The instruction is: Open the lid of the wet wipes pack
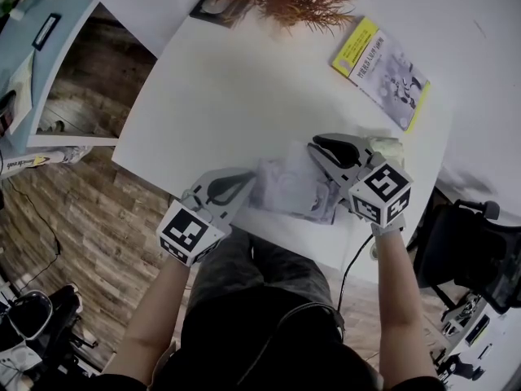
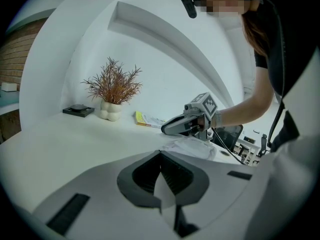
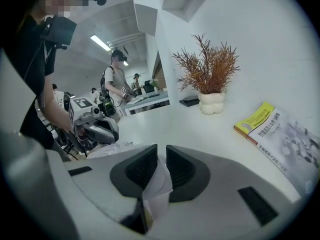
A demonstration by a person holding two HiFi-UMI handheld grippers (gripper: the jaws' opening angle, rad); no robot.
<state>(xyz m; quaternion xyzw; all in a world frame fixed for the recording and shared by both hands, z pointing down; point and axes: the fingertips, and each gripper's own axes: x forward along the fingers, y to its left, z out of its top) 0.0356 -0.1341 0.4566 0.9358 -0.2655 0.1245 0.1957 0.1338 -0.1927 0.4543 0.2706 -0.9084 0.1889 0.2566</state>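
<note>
Wet wipes pack edge clamped in my closed left gripper, right gripper narrowly pinching its lid flap; next, I'd peel it back.

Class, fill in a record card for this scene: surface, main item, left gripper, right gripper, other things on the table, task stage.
Surface: white table
Main item: pack, crumpled, lying near the table's front edge between the two grippers
Left gripper: jaws shut on a thin edge of the pack
Right gripper: jaws closed on a thin white flap, probably the lid
Other things: book, plant in a white vase, dark tray
Task stage: both grips set; whether the lid has lifted cannot be told
</note>
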